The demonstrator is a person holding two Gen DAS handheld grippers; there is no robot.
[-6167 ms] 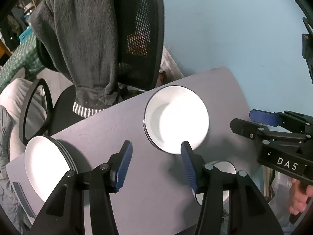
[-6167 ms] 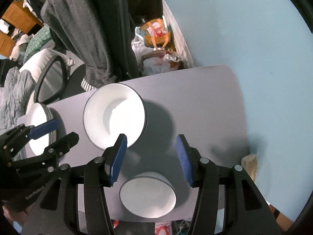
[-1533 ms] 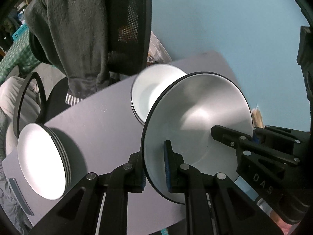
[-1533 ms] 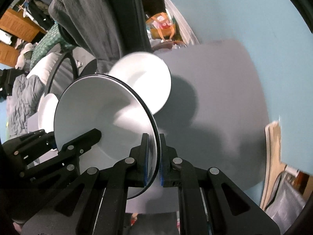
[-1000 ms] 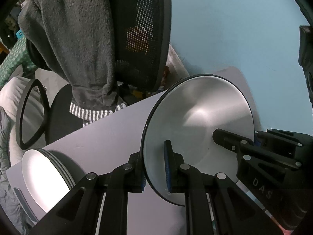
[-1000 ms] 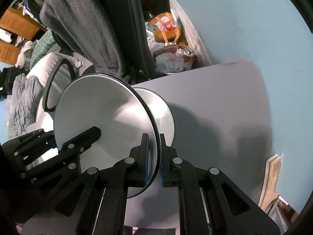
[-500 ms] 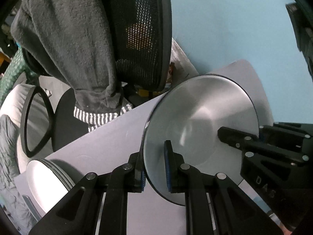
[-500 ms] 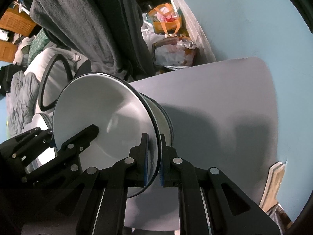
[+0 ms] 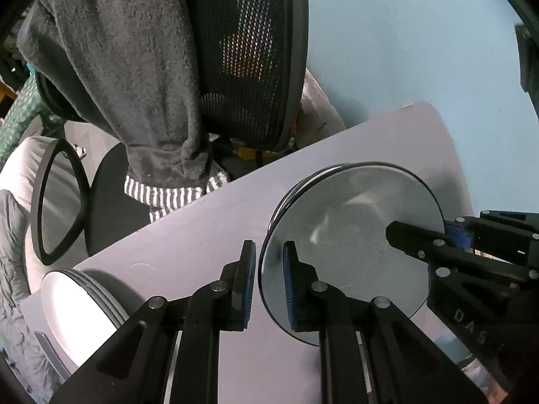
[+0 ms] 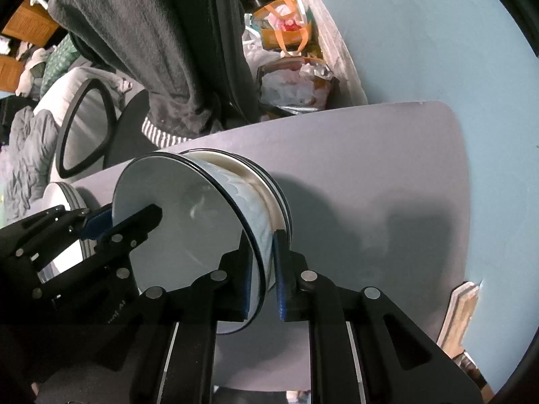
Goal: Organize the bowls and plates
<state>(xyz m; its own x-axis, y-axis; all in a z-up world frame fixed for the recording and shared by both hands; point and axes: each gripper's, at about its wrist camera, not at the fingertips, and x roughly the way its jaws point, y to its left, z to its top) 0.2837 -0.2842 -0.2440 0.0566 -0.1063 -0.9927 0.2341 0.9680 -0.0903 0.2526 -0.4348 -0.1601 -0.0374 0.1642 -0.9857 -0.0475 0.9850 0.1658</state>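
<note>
**Top bowl set on the stack, both tongs at its rim**

The grey worktop (image 9: 202, 235) carries everything, so take the bowl stack (image 10: 281, 198) on it as the marker. Behind the stack, off the worktop's far edge, stands a mesh chair (image 9: 256, 50) with a dark garment (image 9: 128, 67) hung over its back. Neither is in the way.

Well to the left of the stack sits a pile of white plates (image 9: 77, 303). Like seems to be going with like, plates in one pile and bowls in another.

On top of the stack rides one more bowl (image 9: 353, 252), white with a dark rim. It is nested in the bowls below, its rim standing above theirs with a band of wall showing between. I can't tell whether it has bottomed out or sits a touch proud.

It is held from two opposite sides, which I take to be for keeping a wide, shallow thing level on the way down. The left tongs (image 9: 269, 245) point down over the stack's left side, all but closed, with the rim pinched between the blue pads. The right tongs (image 10: 263, 239) straddle the rim on the stack's right side. Their jaws are starting to open, with the rim and wall between them and the outer pad against the wall.

My guess is the release is under way, the right side first.
</note>
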